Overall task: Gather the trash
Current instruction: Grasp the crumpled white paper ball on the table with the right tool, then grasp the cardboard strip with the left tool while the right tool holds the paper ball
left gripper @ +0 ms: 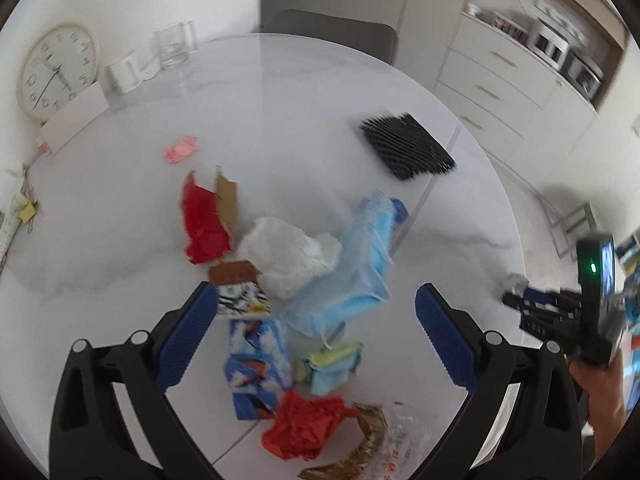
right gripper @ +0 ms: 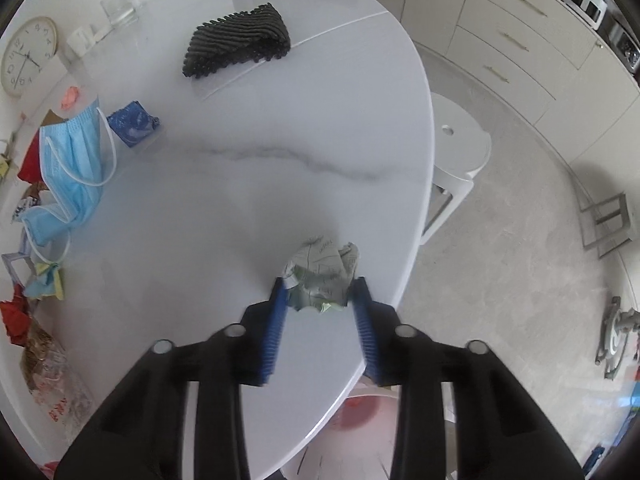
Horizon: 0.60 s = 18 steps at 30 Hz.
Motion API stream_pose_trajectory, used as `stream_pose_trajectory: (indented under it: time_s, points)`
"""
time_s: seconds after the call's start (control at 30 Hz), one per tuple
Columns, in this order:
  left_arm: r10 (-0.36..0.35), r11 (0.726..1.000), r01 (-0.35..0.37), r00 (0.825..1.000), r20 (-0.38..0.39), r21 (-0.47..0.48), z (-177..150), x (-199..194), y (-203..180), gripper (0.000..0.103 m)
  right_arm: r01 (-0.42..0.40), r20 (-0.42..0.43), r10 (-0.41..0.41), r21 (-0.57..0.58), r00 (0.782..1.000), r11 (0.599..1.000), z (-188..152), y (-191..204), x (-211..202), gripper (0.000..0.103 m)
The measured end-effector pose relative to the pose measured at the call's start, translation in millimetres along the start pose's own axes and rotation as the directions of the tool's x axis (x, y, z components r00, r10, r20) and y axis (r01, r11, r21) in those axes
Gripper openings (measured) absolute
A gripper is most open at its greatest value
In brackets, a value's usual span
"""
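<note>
My right gripper point(right gripper: 320, 286) is shut on a crumpled printed paper ball point(right gripper: 322, 274), held just over the white marble table point(right gripper: 248, 128) near its right edge; it also shows at the far right of the left wrist view point(left gripper: 514, 284). My left gripper point(left gripper: 316, 300) is open and empty above a pile of trash: a blue face mask point(left gripper: 352, 276), a white plastic wad point(left gripper: 290, 254), red paper point(left gripper: 202, 224), a blue printed carton point(left gripper: 258, 360), a crumpled red wrapper point(left gripper: 302, 426) and a yellow-blue scrap point(left gripper: 330, 366).
A black ribbed mat point(right gripper: 238, 42) lies at the table's far side. A clock point(left gripper: 56, 70), white mug point(left gripper: 124, 72) and glass point(left gripper: 174, 46) stand at the back left. A pink scrap point(left gripper: 180, 150) lies apart. A white stool point(right gripper: 460, 144) and a red bin point(right gripper: 360, 420) stand beside the table.
</note>
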State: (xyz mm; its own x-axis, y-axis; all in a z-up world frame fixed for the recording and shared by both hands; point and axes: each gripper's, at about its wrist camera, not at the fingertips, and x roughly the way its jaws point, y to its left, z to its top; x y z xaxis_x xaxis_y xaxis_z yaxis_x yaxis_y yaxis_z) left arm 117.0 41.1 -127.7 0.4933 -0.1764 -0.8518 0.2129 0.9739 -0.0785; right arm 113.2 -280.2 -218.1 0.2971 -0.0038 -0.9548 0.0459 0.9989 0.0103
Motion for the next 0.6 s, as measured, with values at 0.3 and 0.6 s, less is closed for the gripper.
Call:
stream_pose_trajectory:
  time_s: [0.3,0.6]
  points:
    - [0.120,0.980,-0.122,0.993,-0.021,-0.159,28,25,68,0.095,-0.081,0.025,0.080,0.016,0.996,0.997,17,6,-17,0.024]
    - [0.135,0.971,-0.162,0.979,-0.154,-0.175,68,111,91,0.095,-0.188,0.104,0.193,-0.062,0.976,0.980,60,64,-67,0.024]
